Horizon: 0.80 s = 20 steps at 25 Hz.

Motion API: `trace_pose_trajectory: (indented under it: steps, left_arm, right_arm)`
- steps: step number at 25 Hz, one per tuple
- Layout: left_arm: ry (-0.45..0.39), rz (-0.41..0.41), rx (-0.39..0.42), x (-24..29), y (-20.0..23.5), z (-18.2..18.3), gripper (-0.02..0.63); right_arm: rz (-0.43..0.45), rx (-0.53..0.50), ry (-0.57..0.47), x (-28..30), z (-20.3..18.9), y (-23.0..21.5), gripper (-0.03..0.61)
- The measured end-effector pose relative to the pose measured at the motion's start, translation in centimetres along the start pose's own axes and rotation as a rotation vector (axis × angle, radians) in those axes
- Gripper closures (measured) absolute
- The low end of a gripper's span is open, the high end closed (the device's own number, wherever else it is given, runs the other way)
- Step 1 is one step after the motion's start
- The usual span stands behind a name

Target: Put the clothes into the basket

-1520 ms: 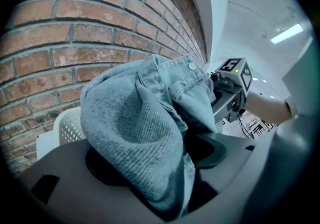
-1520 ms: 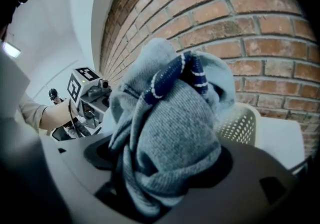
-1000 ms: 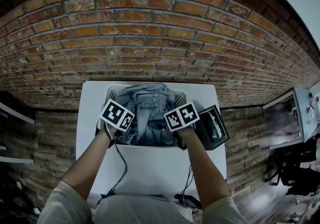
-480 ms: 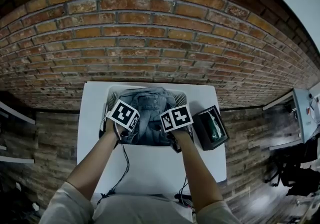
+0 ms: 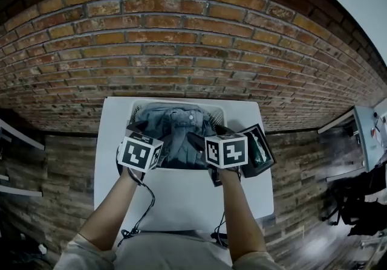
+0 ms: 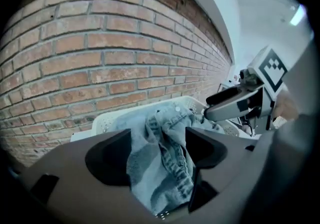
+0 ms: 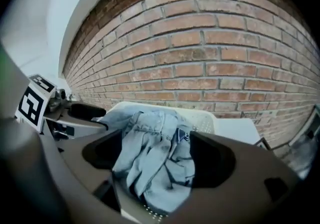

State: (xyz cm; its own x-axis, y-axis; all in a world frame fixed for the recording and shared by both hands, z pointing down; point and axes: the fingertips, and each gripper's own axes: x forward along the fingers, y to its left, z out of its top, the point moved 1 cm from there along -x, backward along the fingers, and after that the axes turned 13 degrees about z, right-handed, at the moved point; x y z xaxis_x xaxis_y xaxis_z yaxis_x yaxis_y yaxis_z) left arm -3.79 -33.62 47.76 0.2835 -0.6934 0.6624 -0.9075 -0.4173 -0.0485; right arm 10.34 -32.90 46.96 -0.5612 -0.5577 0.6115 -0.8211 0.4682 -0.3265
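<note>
Light-blue denim jeans lie bunched in a white perforated basket at the far side of a white table. My left gripper hovers over the basket's near left corner, and my right gripper hovers over its near right. Both point down at the pile. In the left gripper view the left gripper is open, with the jeans showing through the gap, untouched. The right gripper is also open, its jaws having just been opening, and the jeans lie beyond them.
A black open box with something green inside stands right of the basket. A brick wall rises directly behind the table. Cables trail from the grippers over the table's near edge. Shelving stands at the far right.
Both grippers have lifted up off the jeans and drawn back toward the basket's near rim. The jeans stay in the basket.
</note>
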Motion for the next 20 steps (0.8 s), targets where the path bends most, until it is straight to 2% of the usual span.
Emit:
trace_pose_trajectory:
  steps: [6, 9, 12, 14, 16, 18, 20]
  left_arm:
    - [-0.181, 0.003, -0.049, -3.1, -0.6, 2.8, 0.275]
    - [-0.248, 0.008, -0.071, -4.8, -0.7, 3.4, 0.372]
    - [-0.307, 0.007, -0.09, -6.4, -1.2, 3.9, 0.429]
    - [-0.342, 0.006, -0.106, -7.4, -1.6, 4.1, 0.504]
    - [-0.38, 0.008, -0.098, -8.5, -2.0, 4.1, 0.579]
    - [-0.418, 0.005, -0.071, -9.6, -2.7, 4.2, 0.597]
    - [-0.45, -0.001, -0.042, -10.6, -3.6, 4.4, 0.604]
  right_arm:
    - [0.015, -0.036, -0.127, -1.4, 0.8, 1.8, 0.16]
    - [0.008, -0.072, -0.191, -2.5, 1.3, 2.9, 0.197]
    - [-0.023, -0.137, -0.279, -4.3, 2.3, 3.9, 0.31]
    - [-0.034, -0.164, -0.33, -5.5, 2.7, 4.6, 0.347]
    - [-0.053, -0.186, -0.378, -6.6, 2.9, 5.3, 0.446]
    - [-0.073, -0.206, -0.413, -7.7, 3.0, 5.9, 0.544]
    - [-0.077, -0.22, -0.447, -8.6, 3.1, 6.5, 0.571]
